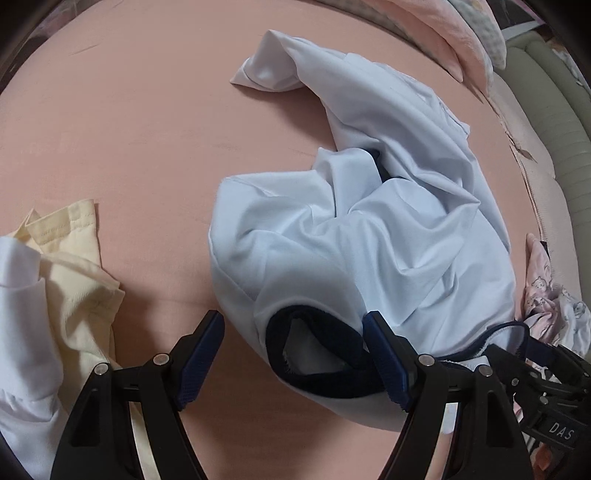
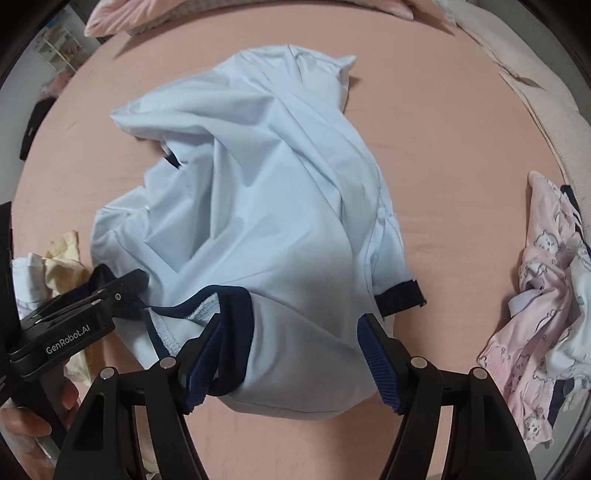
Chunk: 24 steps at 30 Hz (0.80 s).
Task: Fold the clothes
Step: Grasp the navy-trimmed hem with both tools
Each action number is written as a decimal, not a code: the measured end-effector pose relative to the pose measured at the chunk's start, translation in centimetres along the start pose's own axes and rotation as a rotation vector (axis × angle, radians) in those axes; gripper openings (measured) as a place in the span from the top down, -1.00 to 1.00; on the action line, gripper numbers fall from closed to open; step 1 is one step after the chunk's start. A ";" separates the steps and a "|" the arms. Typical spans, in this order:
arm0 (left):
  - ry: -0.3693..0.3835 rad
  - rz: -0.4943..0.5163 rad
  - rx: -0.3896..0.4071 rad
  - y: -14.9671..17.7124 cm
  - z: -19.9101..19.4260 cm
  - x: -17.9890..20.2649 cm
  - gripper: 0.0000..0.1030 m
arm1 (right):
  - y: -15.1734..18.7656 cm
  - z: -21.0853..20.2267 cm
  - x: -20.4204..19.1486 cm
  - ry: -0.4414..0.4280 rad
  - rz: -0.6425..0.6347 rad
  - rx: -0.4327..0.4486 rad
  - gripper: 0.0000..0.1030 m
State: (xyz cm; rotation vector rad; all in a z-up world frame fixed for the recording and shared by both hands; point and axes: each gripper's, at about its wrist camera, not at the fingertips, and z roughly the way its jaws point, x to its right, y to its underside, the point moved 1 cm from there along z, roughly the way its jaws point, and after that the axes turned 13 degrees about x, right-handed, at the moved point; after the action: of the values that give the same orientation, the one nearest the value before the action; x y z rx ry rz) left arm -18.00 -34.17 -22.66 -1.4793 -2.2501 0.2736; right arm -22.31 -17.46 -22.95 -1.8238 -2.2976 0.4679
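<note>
A crumpled light blue shirt (image 1: 369, 229) with navy trim lies on the pink bed sheet (image 1: 129, 129). My left gripper (image 1: 295, 356) hangs open just over its near edge, and the navy collar (image 1: 317, 354) lies between the fingers, not pinched. In the right wrist view the same shirt (image 2: 258, 192) fills the middle. My right gripper (image 2: 290, 363) stands open astride its near hem, beside a navy-edged opening (image 2: 207, 299). A navy cuff (image 2: 400, 295) shows at the right. The two grippers sit side by side: the left gripper (image 2: 133, 286) reaches the shirt's left edge.
Pale yellow and white garments (image 1: 70, 280) lie bunched at the left. A heap of pink patterned clothes (image 2: 546, 295) sits at the right. Pink pillows (image 1: 447, 33) line the far side of the bed. A hand (image 2: 26, 424) holds the left gripper's handle.
</note>
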 end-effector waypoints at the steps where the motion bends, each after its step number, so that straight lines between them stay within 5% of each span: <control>1: 0.004 -0.001 0.002 0.1 0.0 -0.1 -0.36 | 0.1 0.2 -0.1 0.007 -0.002 -0.005 -0.39; 6: 0.059 -0.049 -0.013 0.8 0.3 -1.1 0.14 | 0.8 0.4 -0.6 0.024 -0.036 0.021 -0.36; 9: 0.057 -0.024 0.013 1.3 0.1 -0.9 0.24 | 1.3 0.6 -1.1 0.016 -0.028 0.031 -0.11; 14: 0.038 0.078 0.066 2.1 -0.9 0.2 0.56 | 2.6 1.3 -3.7 0.076 -0.188 0.057 0.62; 17: 0.053 0.091 0.127 2.6 -2.2 0.3 0.76 | 3.3 1.6 -3.9 0.081 -0.211 0.066 0.71; 24: 0.028 0.126 0.151 3.8 -3.7 -0.9 0.78 | 4.0 0.5 -3.1 0.100 -0.179 0.106 0.75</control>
State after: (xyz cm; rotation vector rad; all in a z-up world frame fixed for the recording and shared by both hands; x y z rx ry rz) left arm -12.94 -33.71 -21.09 -1.5369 -2.0689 0.4486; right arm -18.10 -19.69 -24.65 -1.5403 -2.2950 0.4506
